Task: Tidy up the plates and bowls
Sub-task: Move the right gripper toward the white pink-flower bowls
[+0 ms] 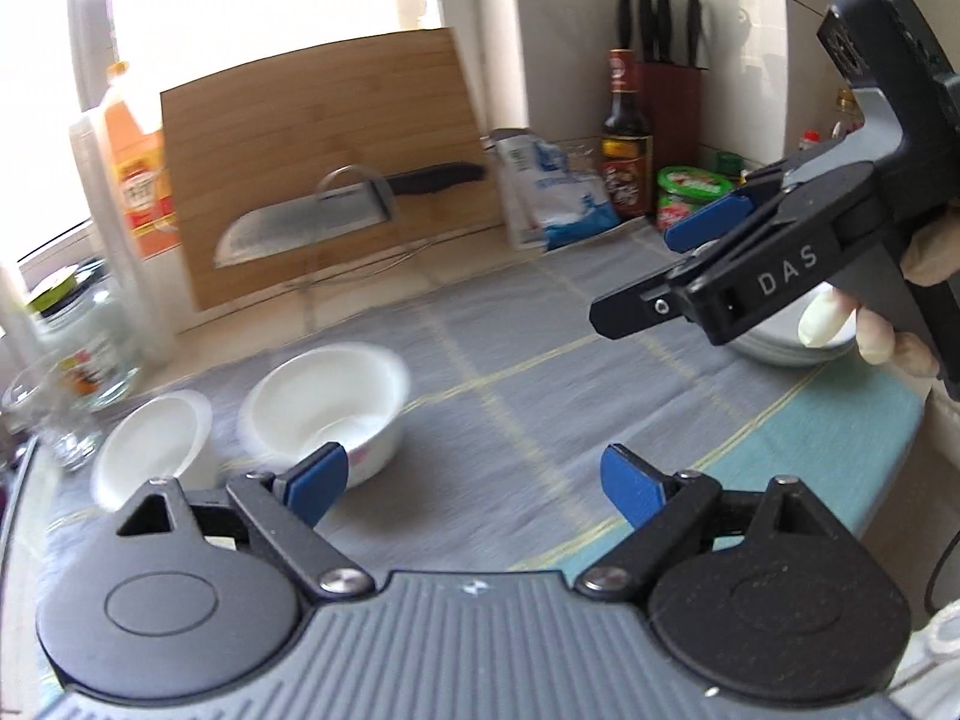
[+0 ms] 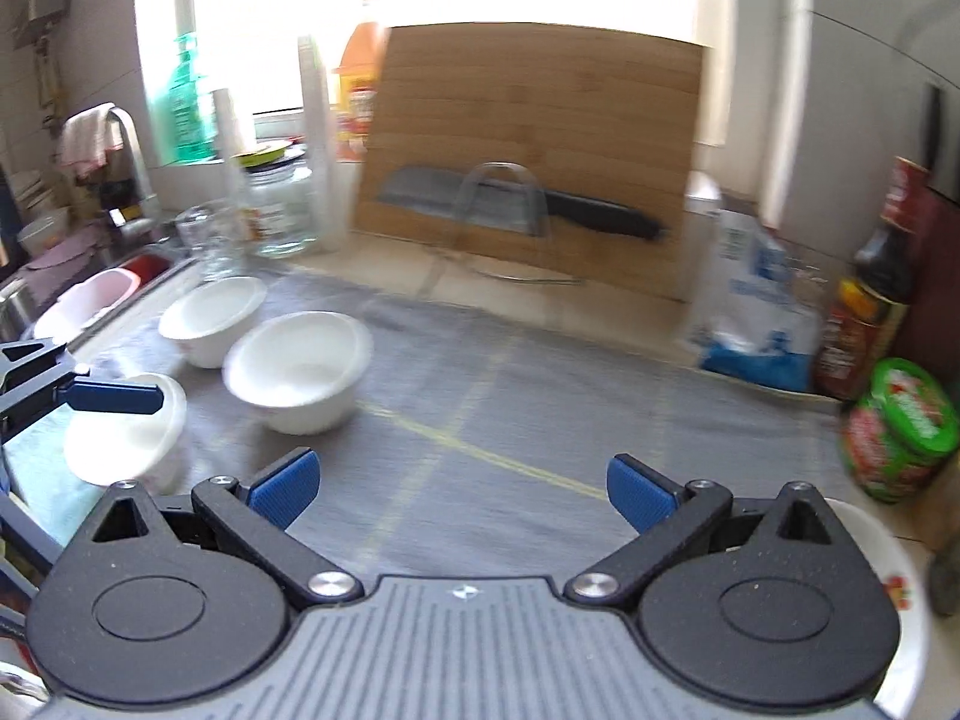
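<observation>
Your left hand-held gripper (image 1: 474, 483) sat at the bottom of the left wrist view, blue pads wide apart, nothing between them, over the grey checked cloth (image 1: 510, 396) on the bench. Your right hand-held gripper (image 2: 462, 489) was the same in its own view: jaws apart, empty.

Bowls: in the right wrist view, three white ones clustered at left of frame. Nearest bowl (image 2: 120, 444) lay under the left gripper's blue pad at the left edge, no contact that I could confirm. Middle bowl (image 2: 300, 378) sat just beyond it, far bowl (image 2: 210, 318) just behind that, close to the sink edge. All upright. A white plate (image 2: 888, 570) with a red print showed at lower right, partly behind the right gripper's body.

In the left wrist view, the right gripper hung at upper right, held by your gloved hand (image 1: 876, 330), above a stack of dishes (image 1: 786, 348); count unclear.

Far end: bamboo cutting board (image 2: 534, 138) leaned upright on the window sill, knife (image 2: 516, 198) in a wire holder in front. Sauce bottle (image 2: 870, 300) and green-lidded jar (image 2: 900, 432) at right. Frames were motion-blurred.
</observation>
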